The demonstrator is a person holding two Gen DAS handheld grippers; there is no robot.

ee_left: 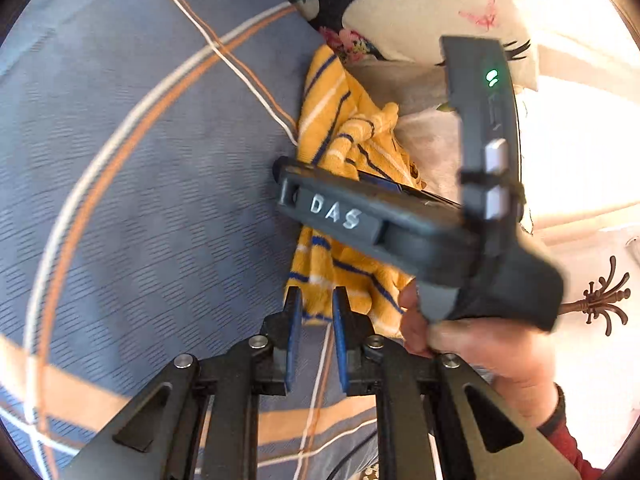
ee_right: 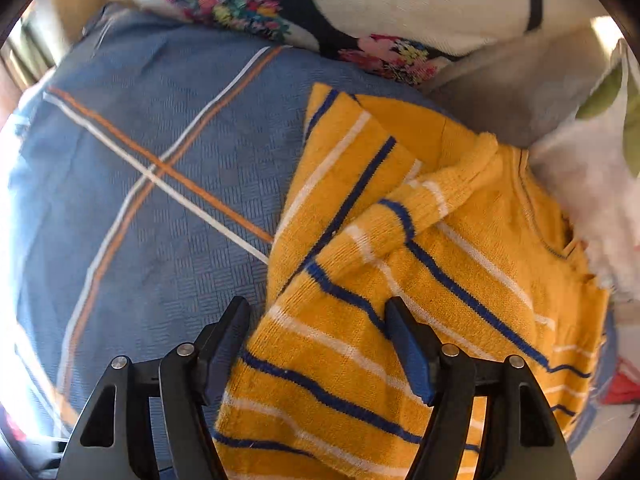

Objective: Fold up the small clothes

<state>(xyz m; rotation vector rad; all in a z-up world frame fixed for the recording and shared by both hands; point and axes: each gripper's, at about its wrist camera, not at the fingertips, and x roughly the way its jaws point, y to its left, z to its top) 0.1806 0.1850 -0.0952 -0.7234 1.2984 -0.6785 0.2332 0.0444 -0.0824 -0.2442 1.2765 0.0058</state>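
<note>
The left gripper has its blue-padded fingers parted with a narrow gap between them, their tips at the near hem of a yellow sweater with blue and white stripes; whether the pads touch the knit is hard to make out, and nothing is clamped between them. Just beyond, the right gripper crosses the left wrist view from the right, its dark body marked "DAS", blurred and covering the middle of the garment, so its fingertips are mostly hidden there behind its own housing. The right hand grips its handle at the lower right, partly cut off by the left gripper's frame. In the right wrist view the right gripper stands with its fingers wide apart above the sweater, which lies crumpled, one sleeve folded across the body, on a blue bedspread crossed by orange and white lines. The garment's lower edge runs out of sight under the gripper frame. Past the sweater a floral cushion and a grey pillow lie at the far side, and something white and fluffy touches the sweater's right edge, too blurred to identify.
</note>
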